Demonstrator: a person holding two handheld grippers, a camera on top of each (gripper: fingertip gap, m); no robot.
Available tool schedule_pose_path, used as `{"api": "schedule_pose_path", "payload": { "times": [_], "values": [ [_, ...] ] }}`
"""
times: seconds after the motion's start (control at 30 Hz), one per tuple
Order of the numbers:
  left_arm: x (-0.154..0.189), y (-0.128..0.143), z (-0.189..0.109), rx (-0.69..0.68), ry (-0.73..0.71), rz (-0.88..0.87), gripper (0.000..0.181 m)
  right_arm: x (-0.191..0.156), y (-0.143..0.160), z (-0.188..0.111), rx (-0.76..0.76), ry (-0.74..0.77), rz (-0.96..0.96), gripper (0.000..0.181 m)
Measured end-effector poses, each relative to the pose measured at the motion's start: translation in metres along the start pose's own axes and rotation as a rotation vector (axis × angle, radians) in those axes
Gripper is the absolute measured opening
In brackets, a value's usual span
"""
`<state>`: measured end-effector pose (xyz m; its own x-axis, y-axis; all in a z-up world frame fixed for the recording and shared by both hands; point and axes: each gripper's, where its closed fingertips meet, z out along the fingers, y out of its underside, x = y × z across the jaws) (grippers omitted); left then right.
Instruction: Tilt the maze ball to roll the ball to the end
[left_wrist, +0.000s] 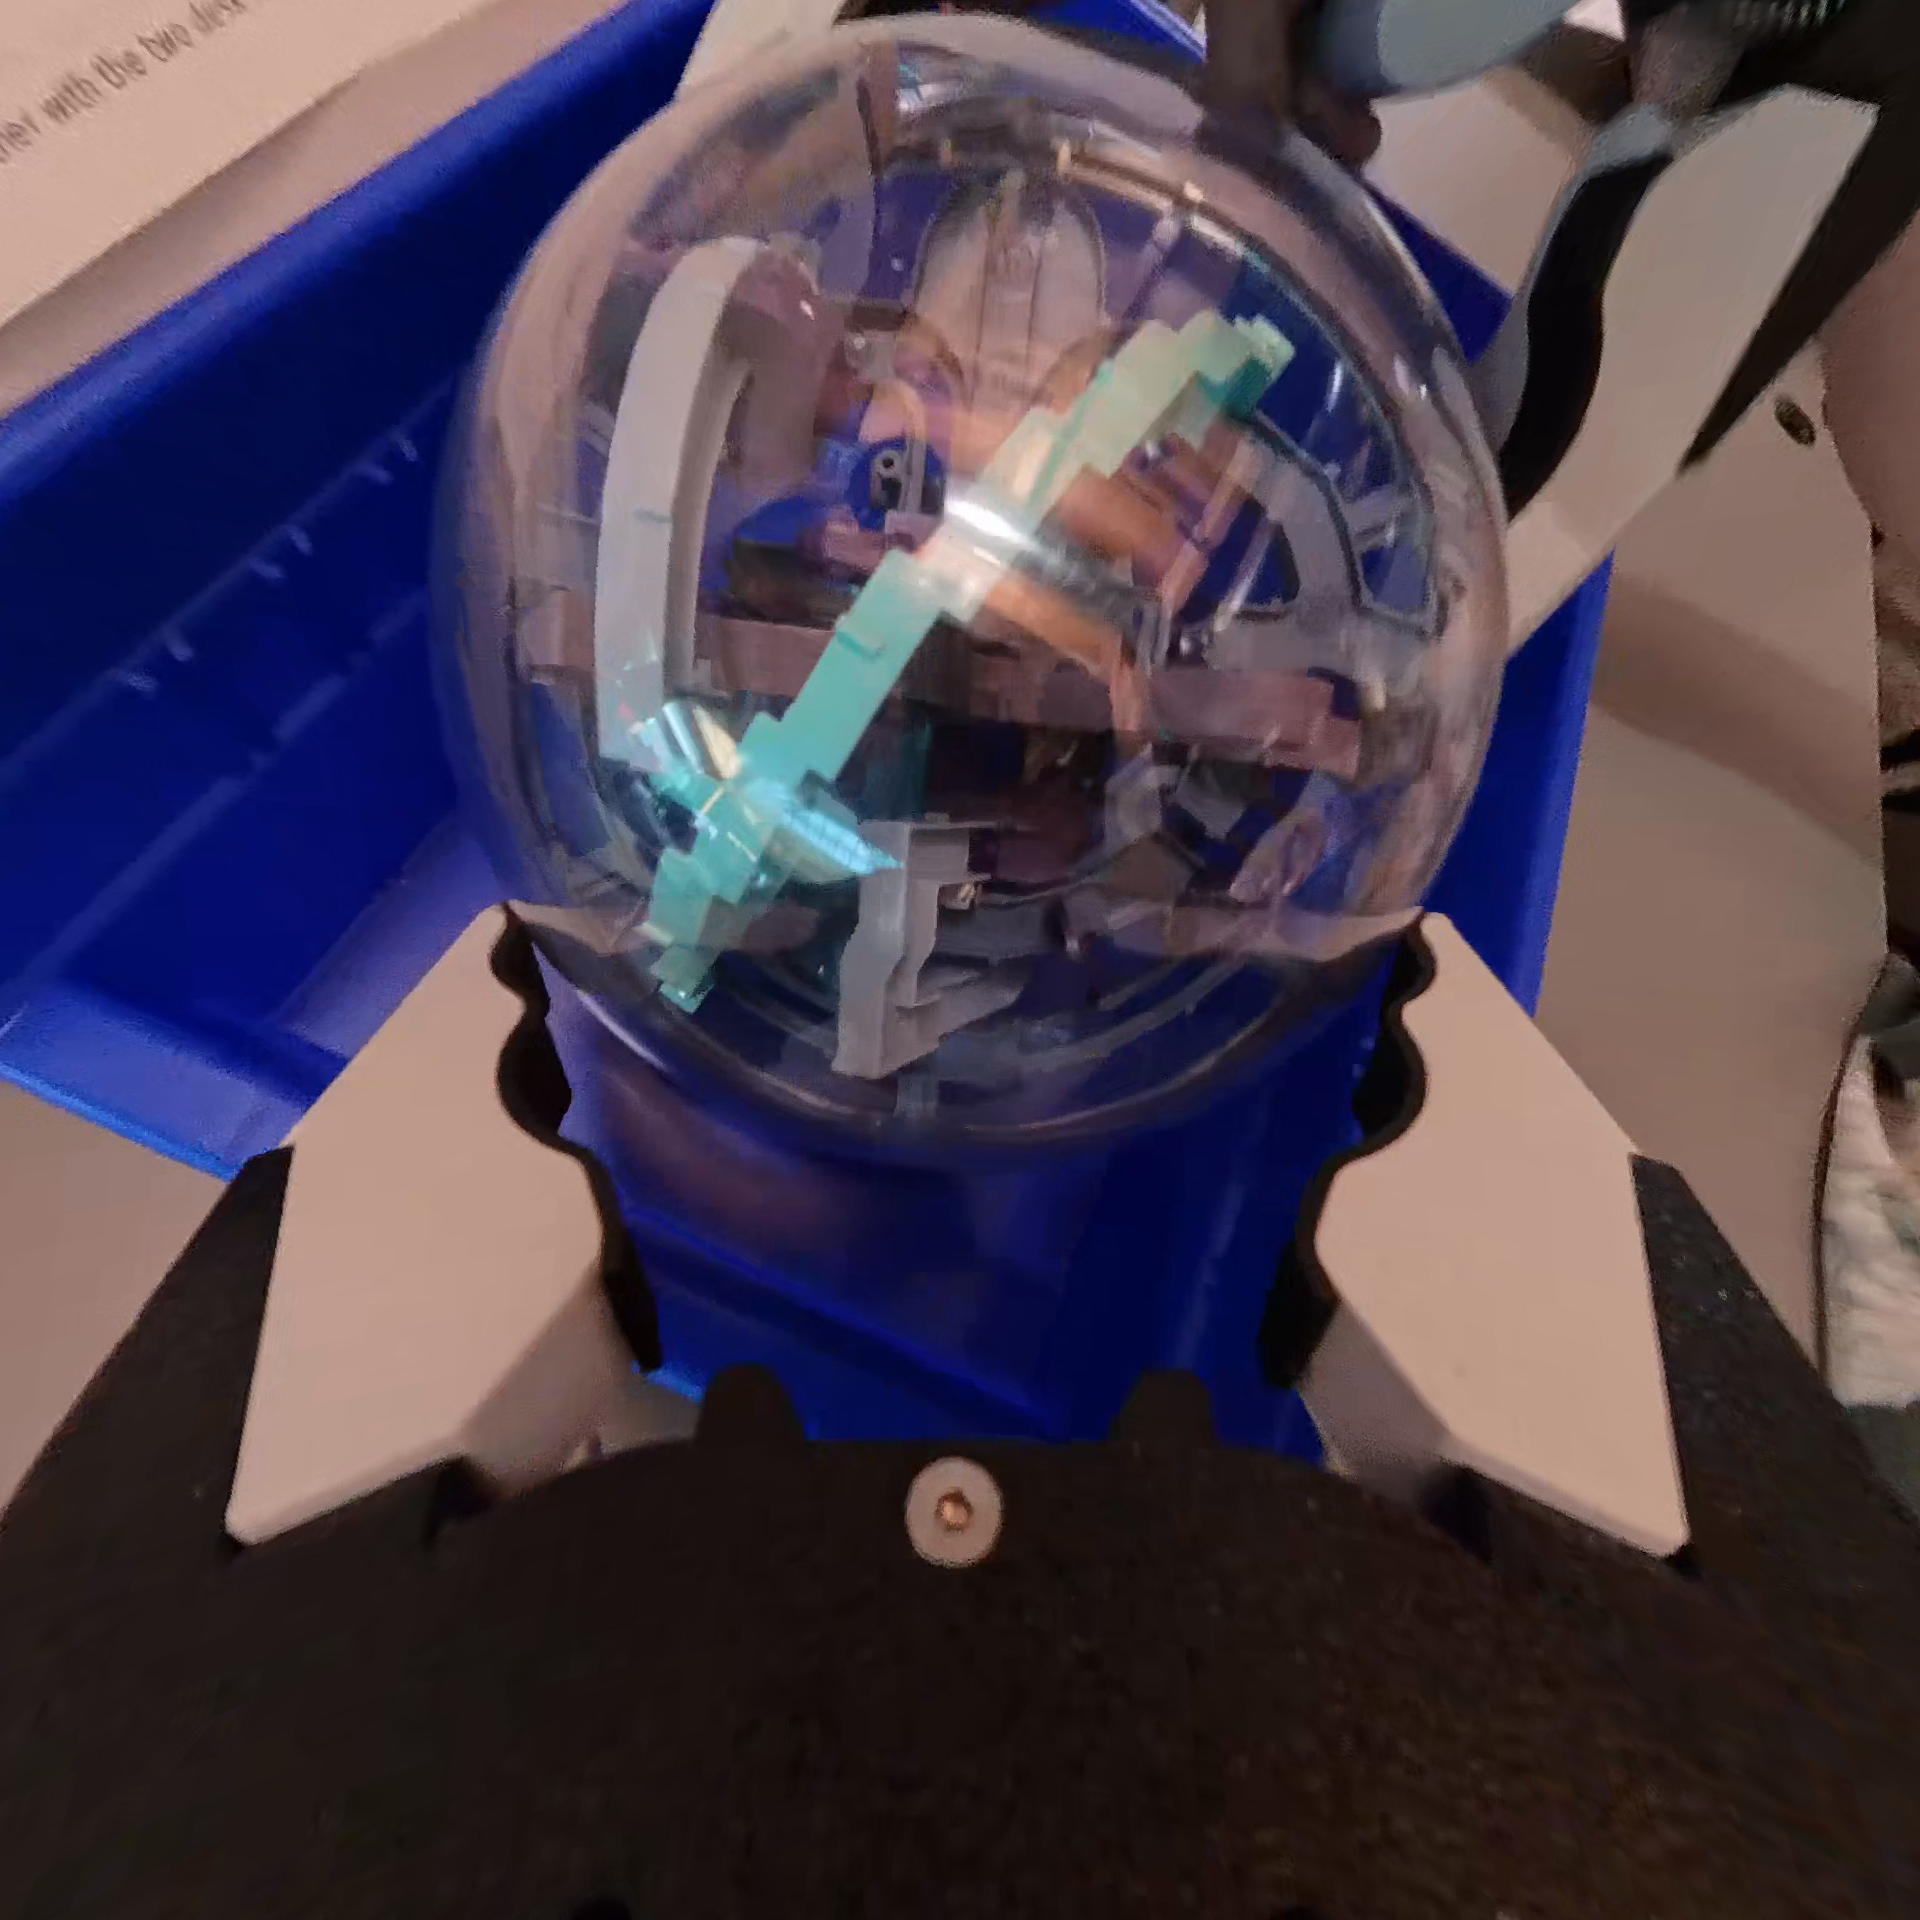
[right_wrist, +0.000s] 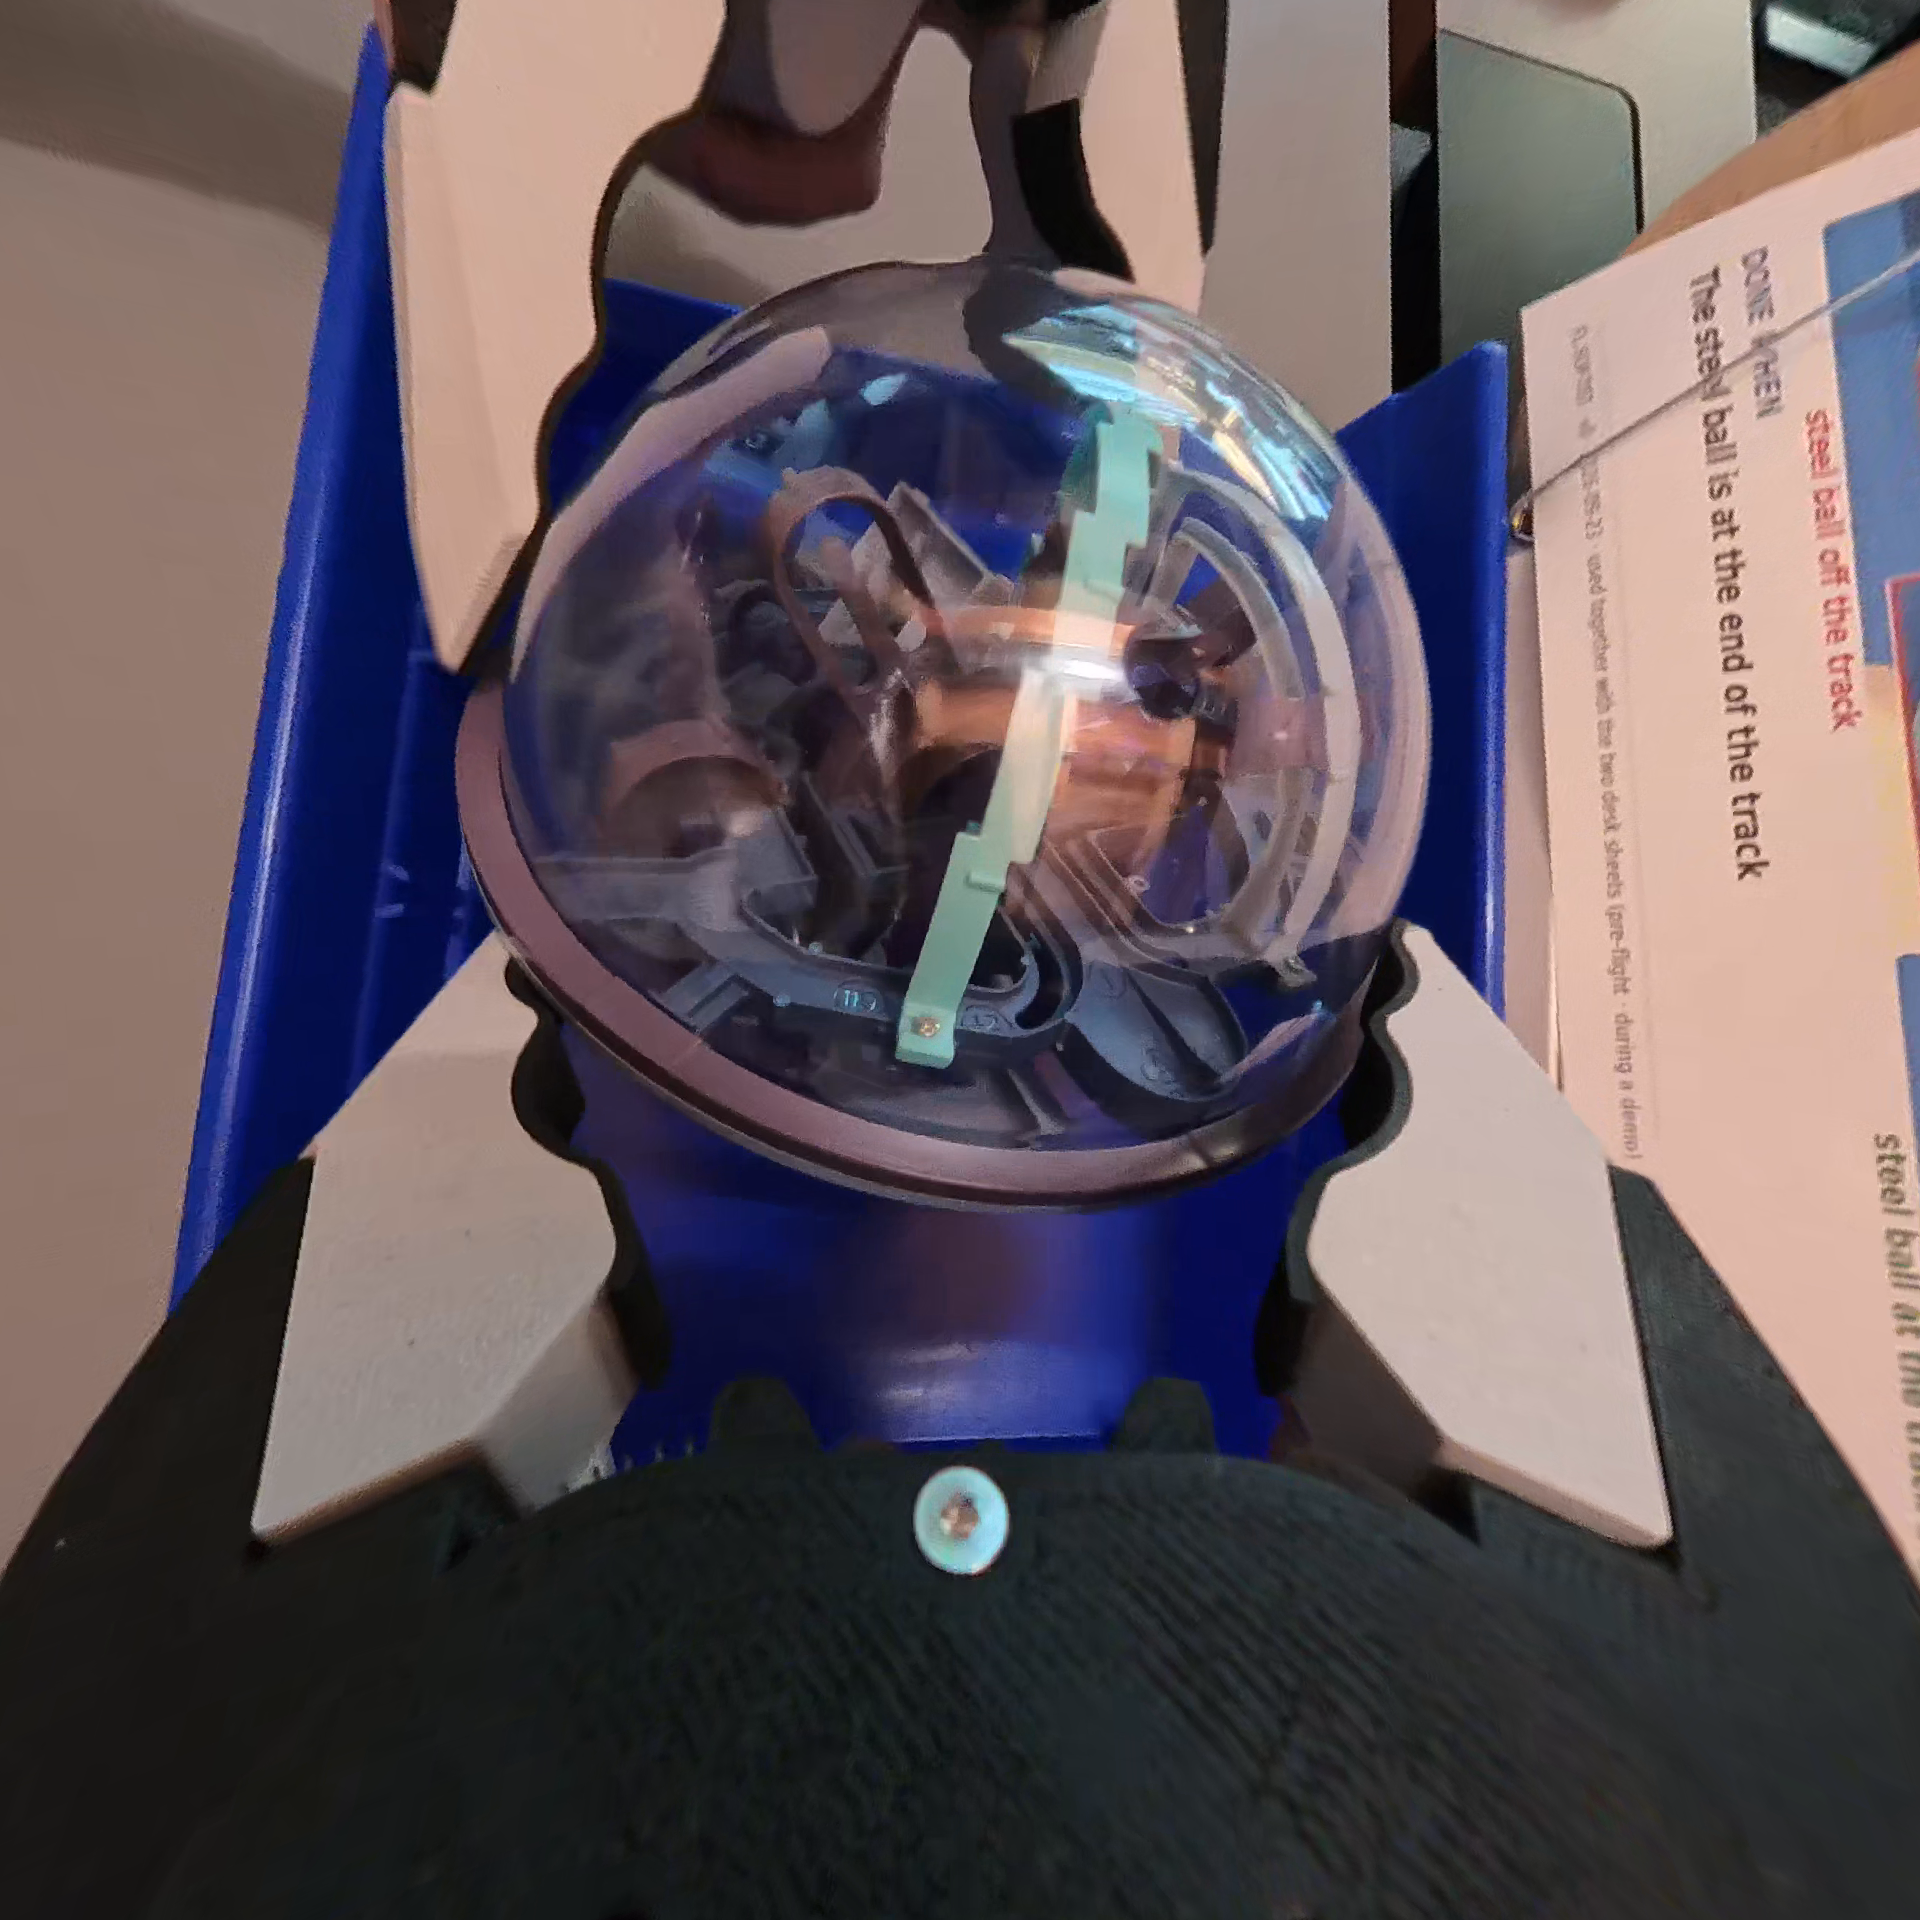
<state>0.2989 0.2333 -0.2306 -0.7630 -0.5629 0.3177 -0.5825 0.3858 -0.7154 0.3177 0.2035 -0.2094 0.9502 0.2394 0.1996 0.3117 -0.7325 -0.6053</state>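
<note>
The maze ball (left_wrist: 966, 623) is clamped between the jaws of the left gripper (left_wrist: 961, 935) and, from the opposite side, of the right gripper (right_wrist: 956, 966). It is held above a blue bin (left_wrist: 208, 623). A printed sheet (right_wrist: 1714, 623) is seen beside the bin.

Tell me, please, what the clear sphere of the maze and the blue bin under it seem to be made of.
The clear round maze ball shell looks like hard transparent plastic, glossy: it shows bright highlights and reflections. The blue rectangular bin looks like moulded opaque plastic with a smooth, slightly shiny finish and ribbed walls.
</note>
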Motion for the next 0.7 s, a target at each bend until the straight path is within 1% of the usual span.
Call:
{"api": "schedule_pose_path", "payload": {
  "times": [0.07,0.1,0.33,0.5,0.6,0.7],
  "values": [
    [-0.002,-0.007,0.006,0.005,-0.012,-0.075,0.158,0.004,0.0,0.004,0.013,0.003,0.067,0.153],
    [-0.003,-0.01,0.008,0.007,-0.015,-0.11,0.158,0.006,0.002,0.007,0.009,0.009,0.096,0.159],
    [-0.001,-0.009,0.011,-0.052,0.015,-0.17,0.158,0.007,0.004,0.005,0.005,0.009,0.149,0.158],
    [-0.001,-0.012,0.013,-0.023,0.03,-0.149,0.158,0.006,0.006,0.005,-0.01,0.032,0.181,0.159],
    [0.0,-0.015,0.014,0.041,0.049,-0.13,0.158,0.005,0.008,0.003,-0.018,0.044,0.207,0.158],
    [0.003,-0.012,0.018,0.066,0.038,-0.088,0.158,0.003,0.005,0.001,-0.005,0.095,0.133,0.158]
  ]
}}
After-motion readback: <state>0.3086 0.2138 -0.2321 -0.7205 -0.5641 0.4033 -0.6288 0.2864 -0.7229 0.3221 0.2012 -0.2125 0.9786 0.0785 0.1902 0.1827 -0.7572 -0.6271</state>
